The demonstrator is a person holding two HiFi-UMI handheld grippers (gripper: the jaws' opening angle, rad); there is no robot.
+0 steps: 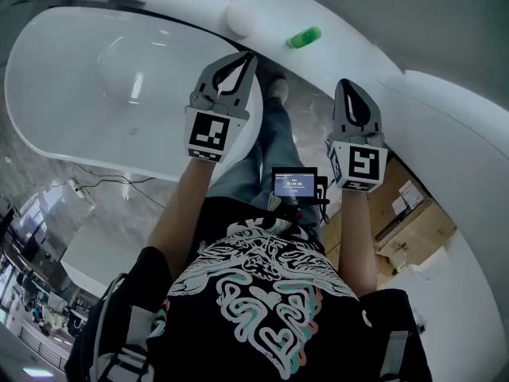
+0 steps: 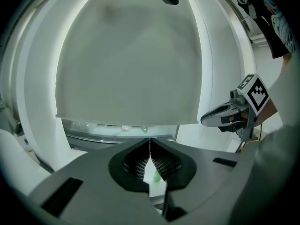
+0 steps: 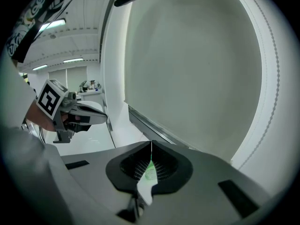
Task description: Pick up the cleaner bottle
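Left gripper: jaws pressed together, nothing between them. Right gripper, same story: closed tip to tip, empty. The 2 hang side by side, apart, by the rim of the white tub. The green cleaner bottle lies on its side on the white ledge beyond both tips, untouched, near a round white knob.
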